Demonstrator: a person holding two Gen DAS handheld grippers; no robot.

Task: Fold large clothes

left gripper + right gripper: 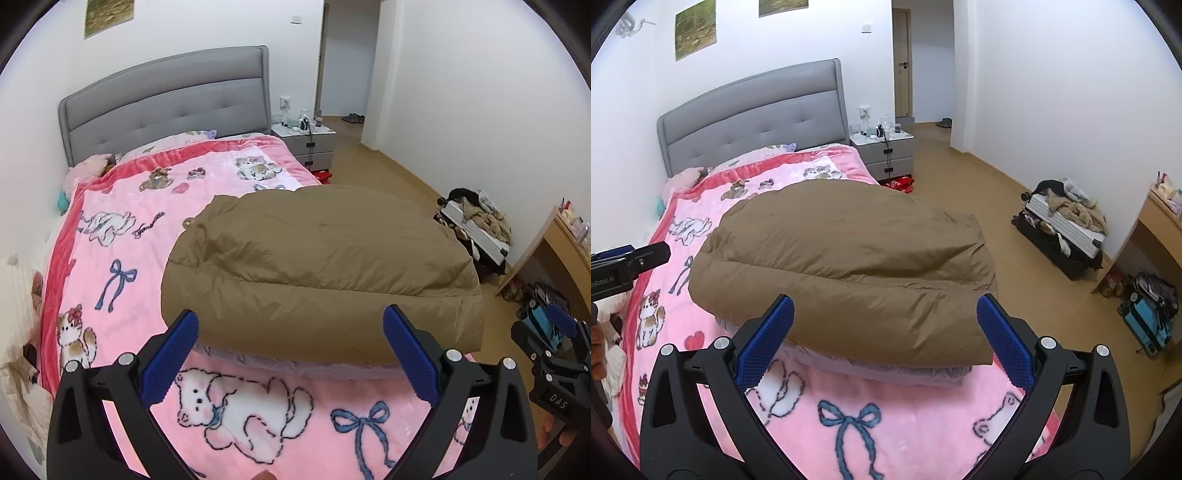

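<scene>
A puffy olive-brown coat [317, 266] [846, 266] lies folded into a thick bundle on the pink cartoon blanket [122, 295] [886, 402] of the bed. Its grey lining shows along the near bottom edge. My left gripper [291, 332] hovers in front of and above the bundle, open, with nothing between its blue pads. My right gripper [886, 317] is likewise held back from the coat's near edge, open wide and empty. In the left wrist view the right gripper [554, 347] shows at the right edge. The left gripper's tip [631, 258] shows at the left of the right wrist view.
A grey padded headboard [166, 103] and a nightstand [306, 140] with small items stand at the far end. An open suitcase with clothes [1063, 229] lies on the wooden floor to the right, near a wooden desk [1160, 221] and a blue bag [1148, 317].
</scene>
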